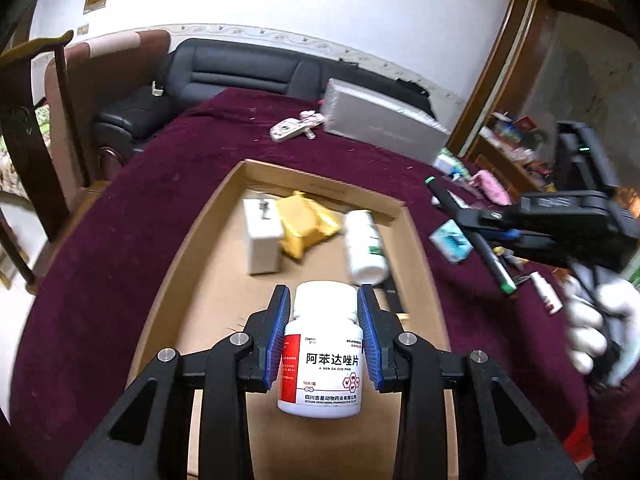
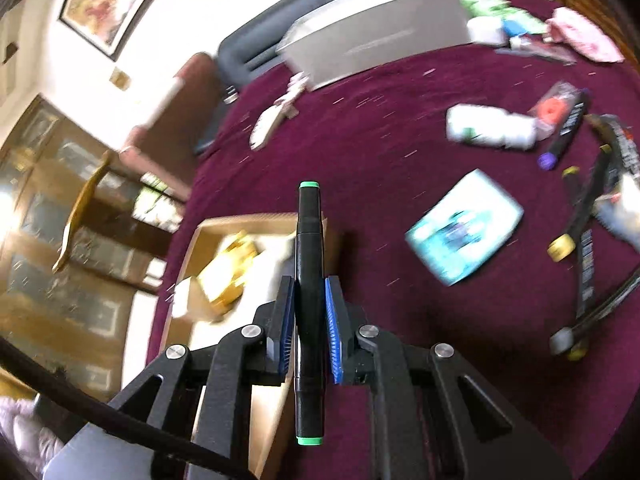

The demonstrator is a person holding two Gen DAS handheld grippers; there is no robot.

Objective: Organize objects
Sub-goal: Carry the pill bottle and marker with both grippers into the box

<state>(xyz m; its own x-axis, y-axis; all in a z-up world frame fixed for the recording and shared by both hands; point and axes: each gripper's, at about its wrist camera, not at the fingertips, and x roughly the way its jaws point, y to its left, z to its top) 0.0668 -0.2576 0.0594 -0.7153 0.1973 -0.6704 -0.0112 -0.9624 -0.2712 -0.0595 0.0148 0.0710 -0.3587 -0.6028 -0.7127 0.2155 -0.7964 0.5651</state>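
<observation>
My left gripper [image 1: 323, 334] pinches a white plastic pill bottle with a red-and-white label [image 1: 320, 354] above the shallow cardboard tray [image 1: 224, 216], ready to join the things already there. My right gripper [image 2: 310, 322] clamps a black green-capped marker [image 2: 308, 280] over the maroon tablecloth [image 2: 400, 200], by the tray's edge.

I'm holding a white pill bottle [image 1: 322, 346] upright above the cardboard tray [image 1: 192, 240], and a green-capped black marker [image 2: 307, 280] lengthwise over the maroon cloth.
</observation>
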